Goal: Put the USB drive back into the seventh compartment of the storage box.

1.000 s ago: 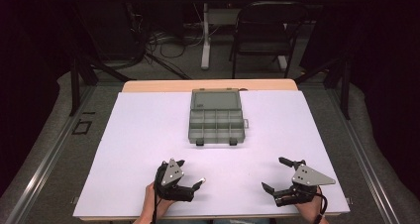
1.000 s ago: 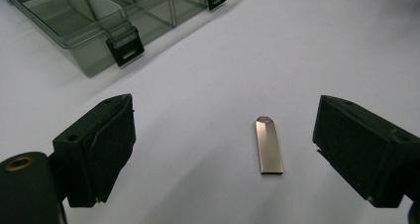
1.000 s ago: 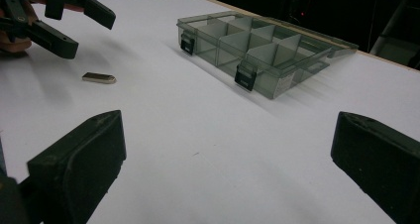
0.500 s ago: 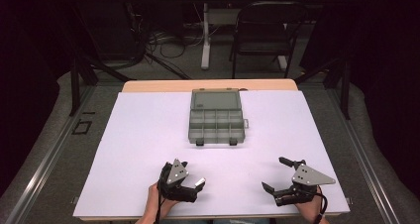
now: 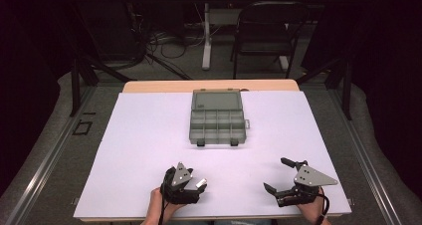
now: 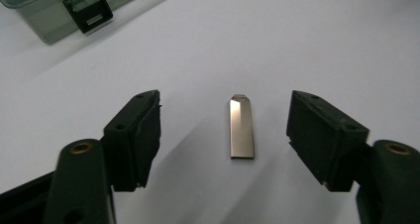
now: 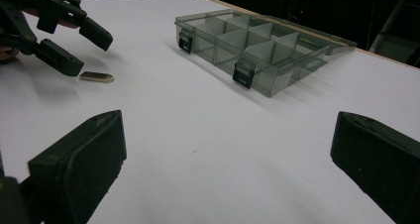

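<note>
A small flat silver metal piece point(image 6: 242, 127) lies on the white table sheet point(image 5: 149, 135) near the front edge. My left gripper point(image 6: 225, 102) straddles it with a jaw on either side; the jaws have just been closing, and neither pad touches the metal. In the high view the left gripper point(image 5: 196, 185) sits at the front left of centre with the metal piece point(image 5: 201, 184) at its tips. My right gripper point(image 5: 274, 174) rests at the front right, jaws wide open with nothing between them. The right gripper view shows the left gripper point(image 7: 74, 40) over the metal piece point(image 7: 96, 77).
A grey see-through compartment box point(image 5: 217, 120) lies open at the middle back of the sheet, with two black latches facing me, and appears as the box point(image 7: 262, 45) in the right gripper view. A dark chair point(image 5: 266, 31) and cables stand beyond the table.
The left gripper's jaws have drawn closer together around the metal piece. The right gripper has kept still.
</note>
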Motion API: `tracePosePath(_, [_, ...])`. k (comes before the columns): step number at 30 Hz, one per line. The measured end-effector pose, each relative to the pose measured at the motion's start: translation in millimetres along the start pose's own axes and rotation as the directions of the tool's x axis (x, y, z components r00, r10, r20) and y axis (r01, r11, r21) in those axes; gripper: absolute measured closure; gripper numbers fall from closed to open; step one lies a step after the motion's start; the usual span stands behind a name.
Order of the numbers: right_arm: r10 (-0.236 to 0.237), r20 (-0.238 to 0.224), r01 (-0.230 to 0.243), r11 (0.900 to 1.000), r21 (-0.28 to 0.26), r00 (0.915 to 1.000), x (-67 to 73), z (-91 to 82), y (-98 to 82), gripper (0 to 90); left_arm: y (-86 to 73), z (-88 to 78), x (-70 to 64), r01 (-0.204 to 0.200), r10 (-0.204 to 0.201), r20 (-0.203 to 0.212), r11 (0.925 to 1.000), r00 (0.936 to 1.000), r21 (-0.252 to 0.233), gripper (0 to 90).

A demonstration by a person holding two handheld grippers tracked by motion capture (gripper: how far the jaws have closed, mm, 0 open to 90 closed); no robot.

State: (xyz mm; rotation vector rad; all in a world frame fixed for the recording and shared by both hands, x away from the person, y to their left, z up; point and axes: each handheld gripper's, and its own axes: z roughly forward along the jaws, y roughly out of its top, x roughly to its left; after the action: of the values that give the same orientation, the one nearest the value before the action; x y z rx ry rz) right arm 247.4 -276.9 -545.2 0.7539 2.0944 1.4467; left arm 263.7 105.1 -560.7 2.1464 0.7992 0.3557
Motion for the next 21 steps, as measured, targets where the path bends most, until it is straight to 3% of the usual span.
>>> tracePosePath(12, [0.001, -0.001, -0.001, 1.000, 0.003, 1.0000, 0.3, 0.2, -0.1, 0.2, -2.5, 1.2, -5.3, 0.019, -0.019, 0.025, 0.9993, 0.9995, 0.032, 57.7])
tracePosePath(21, [0.000, -0.001, 0.000, 1.000, 0.005, 1.0000, 0.3, 0.1, -0.1, 0.2, -3.7, 3.9, -5.8, 0.034, -0.036, 0.035, 0.9984, 0.9988, 0.046, 68.9])
